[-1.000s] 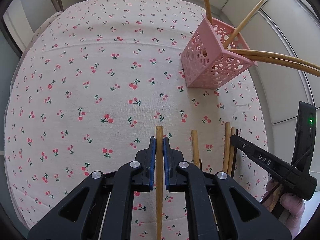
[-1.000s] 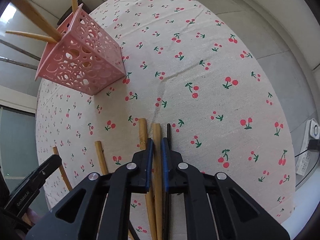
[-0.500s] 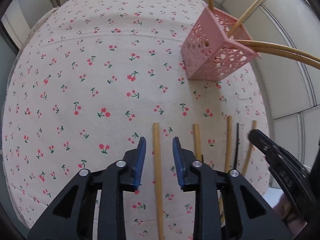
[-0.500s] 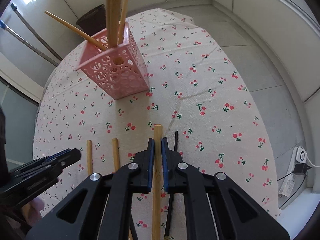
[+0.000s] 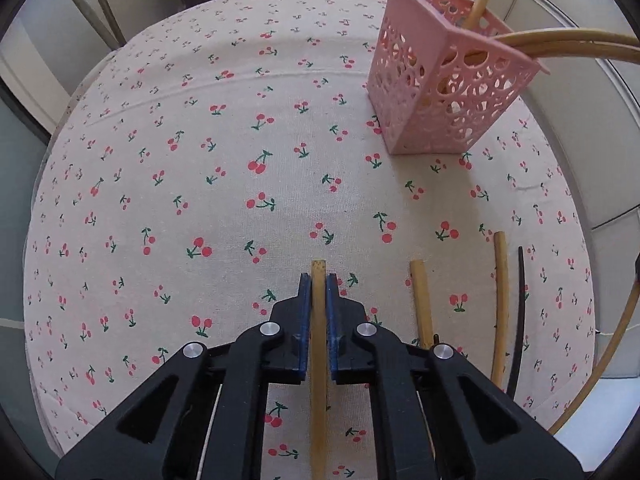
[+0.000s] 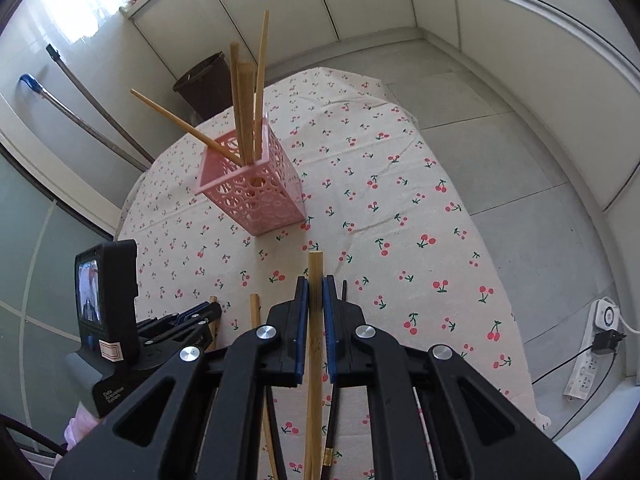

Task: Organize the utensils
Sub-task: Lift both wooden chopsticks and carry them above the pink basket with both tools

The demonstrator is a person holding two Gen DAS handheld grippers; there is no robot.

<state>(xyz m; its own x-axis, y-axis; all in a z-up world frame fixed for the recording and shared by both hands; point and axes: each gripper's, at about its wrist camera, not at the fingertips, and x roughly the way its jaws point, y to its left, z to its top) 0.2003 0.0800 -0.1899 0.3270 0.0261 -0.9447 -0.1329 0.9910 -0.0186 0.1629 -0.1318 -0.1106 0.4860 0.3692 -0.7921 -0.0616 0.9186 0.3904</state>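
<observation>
A pink perforated holder stands on the cherry-print cloth with several bamboo chopsticks in it; it also shows in the right wrist view. My left gripper is shut on a bamboo chopstick low over the cloth. My right gripper is shut on another bamboo chopstick and holds it well above the table. Loose bamboo chopsticks and a black one lie on the cloth to the right of my left gripper.
The left gripper's body with its small screen shows at the left of the right wrist view. A dark waste bin and a mop handle stand beyond the table. A power strip lies on the floor at right.
My left gripper opened half a second ago and has shut again on the bamboo chopstick. My right gripper has lifted its chopstick up off the cloth and away from the other loose ones.
</observation>
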